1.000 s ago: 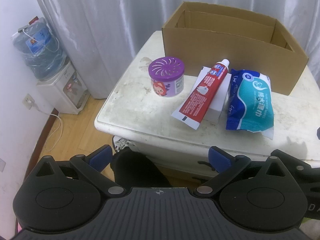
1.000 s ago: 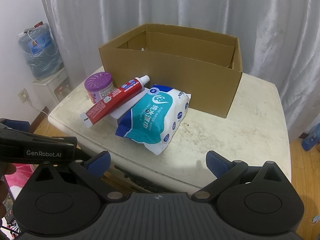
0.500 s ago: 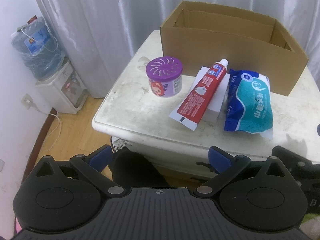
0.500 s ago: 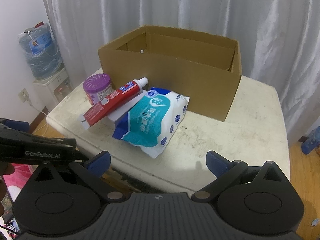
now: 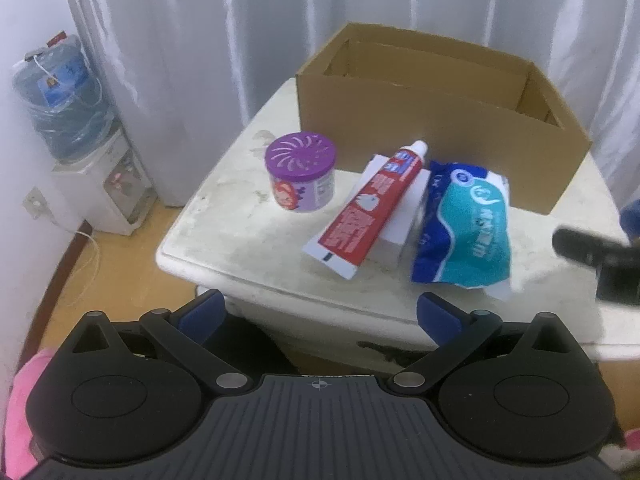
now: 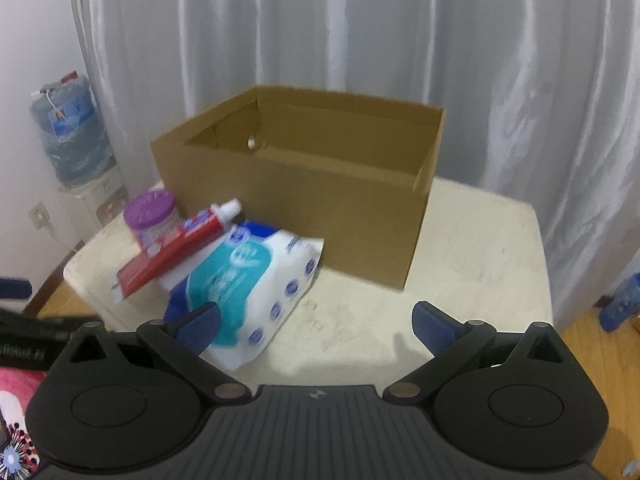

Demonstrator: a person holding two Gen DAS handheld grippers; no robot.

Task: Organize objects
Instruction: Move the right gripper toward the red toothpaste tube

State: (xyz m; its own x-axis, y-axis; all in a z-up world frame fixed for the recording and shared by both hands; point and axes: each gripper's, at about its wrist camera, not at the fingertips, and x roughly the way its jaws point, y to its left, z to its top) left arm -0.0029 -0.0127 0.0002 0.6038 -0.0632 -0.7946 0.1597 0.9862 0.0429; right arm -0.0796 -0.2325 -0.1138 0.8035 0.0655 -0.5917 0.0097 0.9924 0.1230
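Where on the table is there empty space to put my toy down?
The widest bare patch of the table is to the right of the cardboard box and the wipes pack. A smaller patch lies left of the purple jar. Between jar, toothpaste tube and wipes it is crowded.

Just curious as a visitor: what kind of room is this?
Probably a room in a home: long white curtains, a water dispenser by the wall, and a worn white table holding toiletries.

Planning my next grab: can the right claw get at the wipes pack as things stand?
Probably yes. The right claw is open, and the wipes pack lies just ahead of its left finger, uncovered, at the table's near edge.
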